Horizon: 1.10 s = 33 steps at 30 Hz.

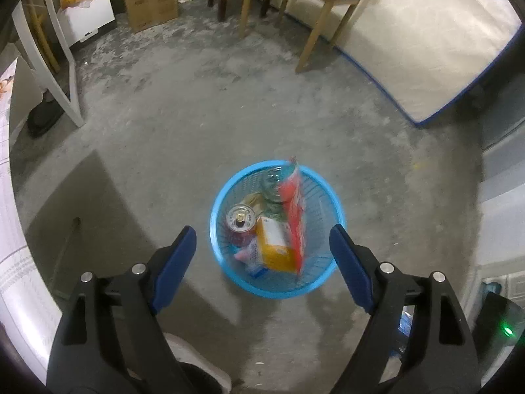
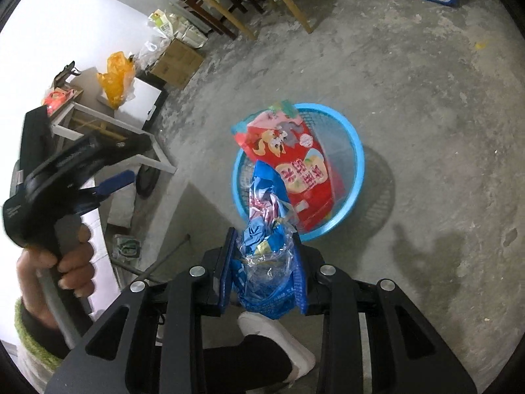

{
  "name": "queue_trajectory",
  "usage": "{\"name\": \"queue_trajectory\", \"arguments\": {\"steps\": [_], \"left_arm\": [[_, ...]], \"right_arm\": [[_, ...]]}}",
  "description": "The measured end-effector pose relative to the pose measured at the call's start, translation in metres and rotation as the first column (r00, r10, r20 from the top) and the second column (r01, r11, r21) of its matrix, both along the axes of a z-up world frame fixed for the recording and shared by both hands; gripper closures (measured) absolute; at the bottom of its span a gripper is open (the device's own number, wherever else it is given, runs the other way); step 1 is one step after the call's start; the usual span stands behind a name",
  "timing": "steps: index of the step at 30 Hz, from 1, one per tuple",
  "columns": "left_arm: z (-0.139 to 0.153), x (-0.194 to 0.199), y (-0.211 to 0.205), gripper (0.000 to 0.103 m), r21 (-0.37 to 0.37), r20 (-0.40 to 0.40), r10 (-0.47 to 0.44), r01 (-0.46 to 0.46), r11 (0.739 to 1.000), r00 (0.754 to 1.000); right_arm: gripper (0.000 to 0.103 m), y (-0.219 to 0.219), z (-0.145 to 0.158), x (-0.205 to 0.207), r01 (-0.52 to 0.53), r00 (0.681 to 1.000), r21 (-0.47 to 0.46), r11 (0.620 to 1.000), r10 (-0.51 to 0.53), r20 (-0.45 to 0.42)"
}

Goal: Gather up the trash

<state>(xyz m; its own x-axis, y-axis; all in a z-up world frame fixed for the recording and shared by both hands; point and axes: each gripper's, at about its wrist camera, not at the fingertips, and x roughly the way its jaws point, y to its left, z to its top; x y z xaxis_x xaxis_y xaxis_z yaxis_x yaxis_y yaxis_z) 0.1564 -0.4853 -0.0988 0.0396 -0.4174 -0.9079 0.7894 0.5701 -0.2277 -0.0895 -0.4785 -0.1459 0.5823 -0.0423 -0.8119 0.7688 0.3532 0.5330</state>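
A blue mesh basket stands on the concrete floor; it also shows in the right wrist view. It holds a drink can, a yellow carton, a clear bottle and a red snack bag that leans upright. My left gripper is open and empty above the basket. My right gripper is shut on a crumpled blue plastic wrapper, held above the basket's near rim. The left gripper also shows at the left of the right wrist view.
A wooden chair and a white mattress lie at the back. A cardboard box, a white cabinet with an orange bag and a white table frame stand to the left. My white shoe is below the right gripper.
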Motion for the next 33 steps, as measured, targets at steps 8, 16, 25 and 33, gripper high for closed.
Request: {"name": "queue_trajectory", "arguments": {"steps": [8, 16, 25, 33], "left_arm": [[0.066, -0.012, 0.061, 0.023, -0.092, 0.078, -0.037, 0.044, 0.995, 0.996], [0.13, -0.027, 0.159, 0.02, -0.186, 0.192, -0.01, 0.046, 0.981, 0.981], [0.146, -0.05, 0.263, 0.016, -0.287, 0.231, 0.105, -0.035, 0.957, 0.967], [0.132, -0.08, 0.327, 0.014, -0.325, 0.232, 0.17, -0.088, 0.941, 0.958]], "right_arm": [[0.072, 0.003, -0.014, 0.041, -0.083, 0.996, -0.007, 0.997, 0.083, -0.028], [0.071, -0.004, -0.016, 0.111, -0.184, 0.982, -0.056, 0.981, 0.181, -0.053], [0.041, -0.026, -0.006, 0.153, -0.155, 0.984, -0.149, 0.977, 0.139, -0.111], [0.039, 0.009, 0.05, 0.092, -0.12, 0.993, -0.24, 0.963, 0.116, -0.03]]}}
